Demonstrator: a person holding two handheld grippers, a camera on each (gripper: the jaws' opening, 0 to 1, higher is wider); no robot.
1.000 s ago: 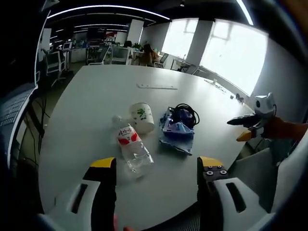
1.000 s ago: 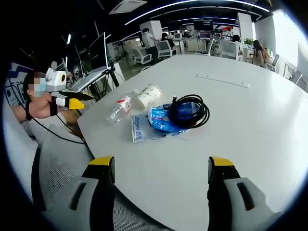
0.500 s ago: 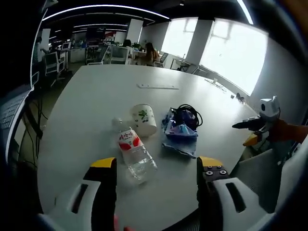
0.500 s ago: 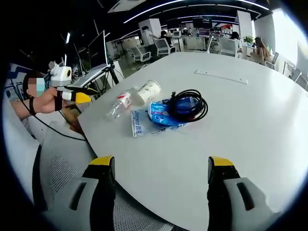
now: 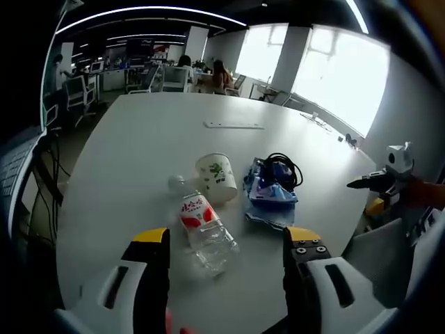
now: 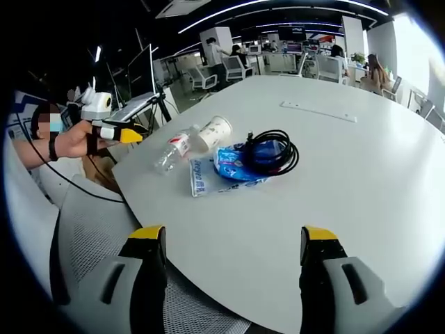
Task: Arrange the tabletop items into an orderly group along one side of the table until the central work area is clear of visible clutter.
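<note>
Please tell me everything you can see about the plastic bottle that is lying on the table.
The plastic bottle is clear and looks empty, with a red and white label around its middle and a pale cap. It lies on its side on the white table, cap end pointing toward the paper cup, which lies right beside it; whether they touch is unclear. Neither tongs hold it.

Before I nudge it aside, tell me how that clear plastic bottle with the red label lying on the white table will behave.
The clear plastic bottle with the red label lies on its side, so a sideways push will probably roll it across the white table. It looks nearly empty, so likely light and easily squashed. The white paper cup lies close beside it and may get knocked.
</note>
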